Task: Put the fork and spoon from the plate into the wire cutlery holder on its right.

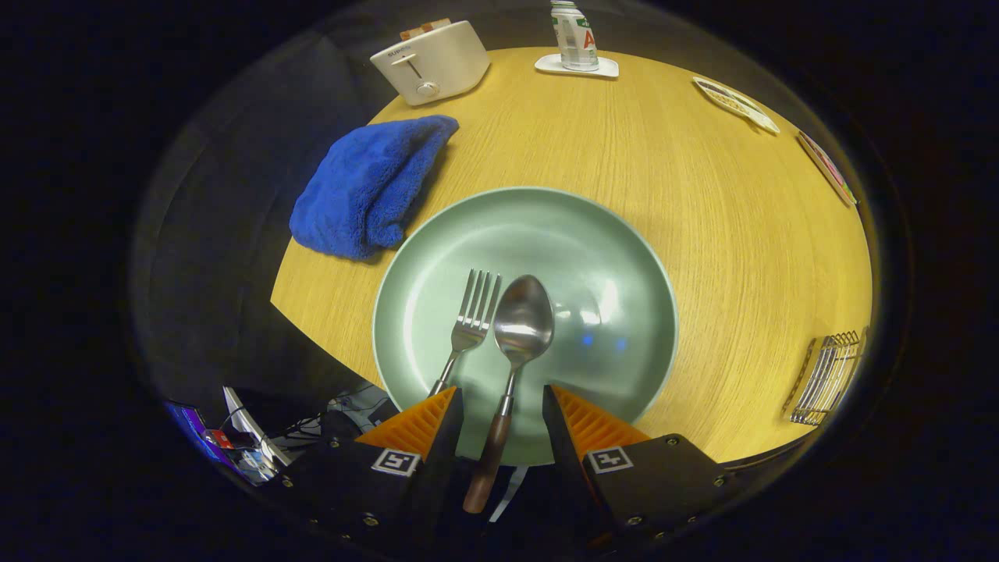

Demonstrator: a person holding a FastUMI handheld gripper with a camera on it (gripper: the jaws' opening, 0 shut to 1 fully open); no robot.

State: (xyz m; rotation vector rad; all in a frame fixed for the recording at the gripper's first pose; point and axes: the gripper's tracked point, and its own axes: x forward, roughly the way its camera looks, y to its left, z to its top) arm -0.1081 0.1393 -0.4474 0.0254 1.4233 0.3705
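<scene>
A pale green plate (609, 257) lies on the round wooden table just ahead of my fingers. On it lie a metal fork (471, 320) and, beside it on the right, a metal spoon (521, 328) with a dark wooden handle. My gripper (503, 402) is open and hovers over the plate's near rim. The spoon's handle runs back between the two fingers without either touching it. The fork's handle passes under the left finger (425, 425). The wire cutlery holder (829, 378) stands far to the right of the plate, near the table's edge.
A folded blue towel (367, 187) lies left of the plate, partly over the table's edge. A white toaster (431, 62) and a bottle on a white coaster (576, 39) stand at the far side. Flat cards (737, 101) lie at the far right.
</scene>
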